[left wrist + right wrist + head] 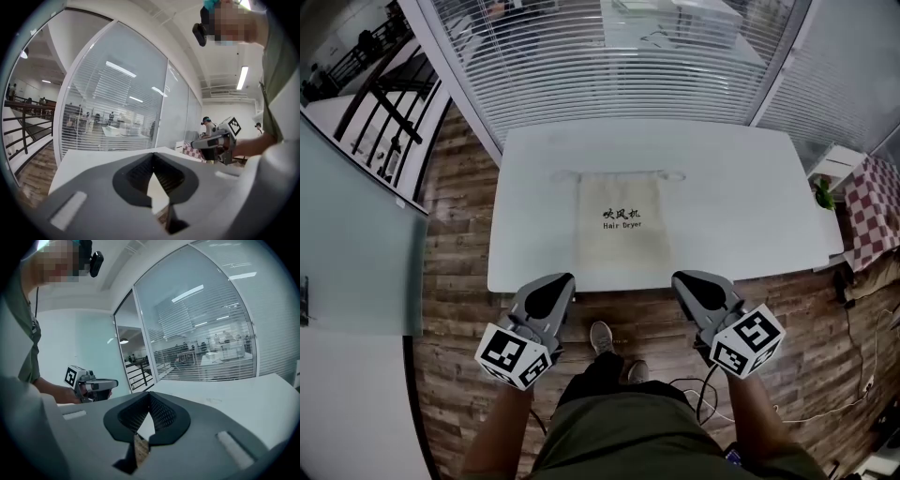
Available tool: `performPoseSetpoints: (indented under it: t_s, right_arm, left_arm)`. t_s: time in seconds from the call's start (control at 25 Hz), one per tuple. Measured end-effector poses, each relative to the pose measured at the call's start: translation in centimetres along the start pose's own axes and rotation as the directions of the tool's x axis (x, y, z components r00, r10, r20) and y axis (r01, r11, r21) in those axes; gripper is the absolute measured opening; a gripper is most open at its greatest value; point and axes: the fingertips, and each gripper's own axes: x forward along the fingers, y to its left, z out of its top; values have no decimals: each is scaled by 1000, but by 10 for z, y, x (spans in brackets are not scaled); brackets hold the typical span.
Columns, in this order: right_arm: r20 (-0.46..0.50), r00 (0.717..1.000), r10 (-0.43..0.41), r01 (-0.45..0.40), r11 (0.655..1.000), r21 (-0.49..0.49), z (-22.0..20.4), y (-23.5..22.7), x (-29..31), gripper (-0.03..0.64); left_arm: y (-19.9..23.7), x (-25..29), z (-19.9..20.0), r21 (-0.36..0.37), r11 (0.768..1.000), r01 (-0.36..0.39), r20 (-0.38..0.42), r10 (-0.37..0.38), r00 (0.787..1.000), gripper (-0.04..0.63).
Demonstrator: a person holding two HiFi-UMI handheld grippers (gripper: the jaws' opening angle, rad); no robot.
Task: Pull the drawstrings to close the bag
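A beige drawstring bag [622,223] printed "Hair Dryer" lies flat on the white table [741,206], mouth toward the far side. Its cord sticks out as thin loops at the top left [565,174] and top right [673,175]. My left gripper [565,278] and right gripper [680,278] hover at the table's near edge, short of the bag, one either side of it. Both are shut with nothing between the tips. In the left gripper view, the left gripper [153,157] points over the tabletop; the right gripper [150,394] does likewise in its own view.
A glass wall with blinds [619,66] runs behind the table. At the right stand a small white stand with a green plant [827,178] and a red checkered cloth [874,211]. Wooden floor [455,281] surrounds the table, with cables [825,408] near my feet.
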Motion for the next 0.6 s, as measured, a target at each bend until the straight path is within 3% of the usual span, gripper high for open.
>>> performPoseSetpoints:
  t_s: [0.6]
  right_arm:
    - [23, 995, -92, 92, 996, 2, 38, -41, 74, 9]
  left_arm:
    - [82, 41, 13, 5, 998, 63, -12, -63, 998, 5]
